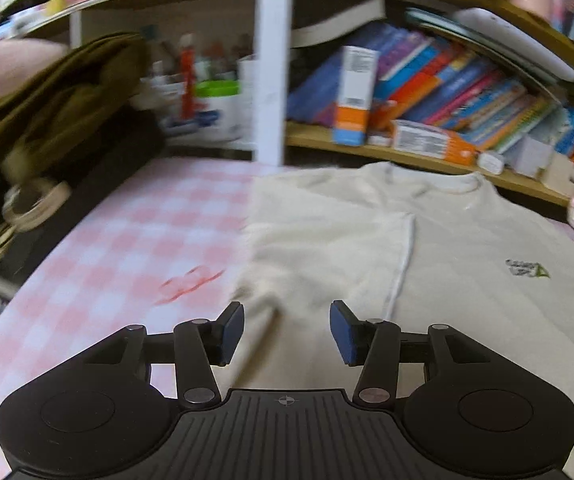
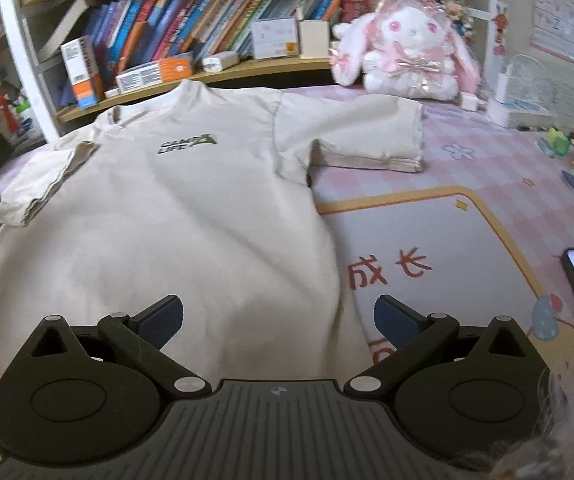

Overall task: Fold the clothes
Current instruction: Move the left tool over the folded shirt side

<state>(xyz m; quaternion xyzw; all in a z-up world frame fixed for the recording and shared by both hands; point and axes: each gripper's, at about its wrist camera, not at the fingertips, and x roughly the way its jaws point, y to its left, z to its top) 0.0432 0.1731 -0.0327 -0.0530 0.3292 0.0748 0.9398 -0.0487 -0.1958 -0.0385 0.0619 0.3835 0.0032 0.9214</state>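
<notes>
Right wrist, T-shirt (image 2: 175, 208) beyond empty, parted jaws

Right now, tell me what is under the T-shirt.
The T-shirt lies flat on a pink checked cloth; its lower right edge overlaps a grey mat with a yellow border. Anything else beneath the shirt is covered.

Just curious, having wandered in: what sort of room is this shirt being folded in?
Probably a child's bedroom or study: wooden shelves packed with colourful books, a pink-and-white plush rabbit, and a pink checked cloth under the cream T-shirt.
</notes>
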